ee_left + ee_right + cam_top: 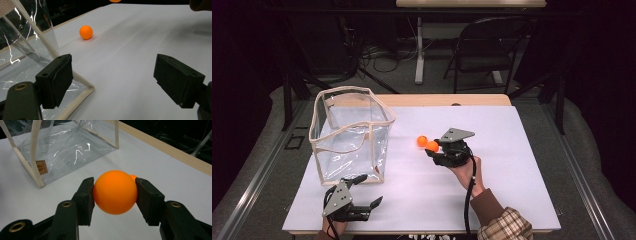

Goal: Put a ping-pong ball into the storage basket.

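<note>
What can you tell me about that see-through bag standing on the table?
The clear bag looks like thin, crinkly plastic that catches the light, edged all round with cream fabric trim. It stands upright and open-topped on the white table cover, at its left side, and appears empty. A small tan label sits low on one wall. The left hand-held gripper, jaws open, waits just beside its near bottom corner.
</note>
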`<state>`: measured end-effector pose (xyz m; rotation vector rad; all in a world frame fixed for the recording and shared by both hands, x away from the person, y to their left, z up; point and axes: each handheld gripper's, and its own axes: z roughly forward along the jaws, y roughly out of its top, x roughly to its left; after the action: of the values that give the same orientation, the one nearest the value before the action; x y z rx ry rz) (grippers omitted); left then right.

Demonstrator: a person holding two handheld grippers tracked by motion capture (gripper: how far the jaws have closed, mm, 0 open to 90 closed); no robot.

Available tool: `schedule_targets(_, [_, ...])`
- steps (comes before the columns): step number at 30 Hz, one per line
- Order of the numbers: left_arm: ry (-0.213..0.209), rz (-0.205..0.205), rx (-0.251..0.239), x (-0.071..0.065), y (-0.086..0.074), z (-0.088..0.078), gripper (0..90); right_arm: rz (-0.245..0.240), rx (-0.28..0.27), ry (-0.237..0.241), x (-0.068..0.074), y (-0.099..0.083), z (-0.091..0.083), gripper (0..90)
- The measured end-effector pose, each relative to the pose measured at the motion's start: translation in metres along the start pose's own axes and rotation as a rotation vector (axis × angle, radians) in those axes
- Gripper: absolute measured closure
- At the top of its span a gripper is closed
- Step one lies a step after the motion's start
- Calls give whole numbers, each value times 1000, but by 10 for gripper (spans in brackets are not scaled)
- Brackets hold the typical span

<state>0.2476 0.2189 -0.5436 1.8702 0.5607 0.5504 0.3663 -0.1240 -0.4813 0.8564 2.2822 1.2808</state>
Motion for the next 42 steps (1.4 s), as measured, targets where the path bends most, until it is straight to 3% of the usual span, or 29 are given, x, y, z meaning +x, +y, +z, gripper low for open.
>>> schedule_targets(42, [-2, 5, 0, 0, 0, 0, 159, -32, -15, 35, 3, 38, 17, 511])
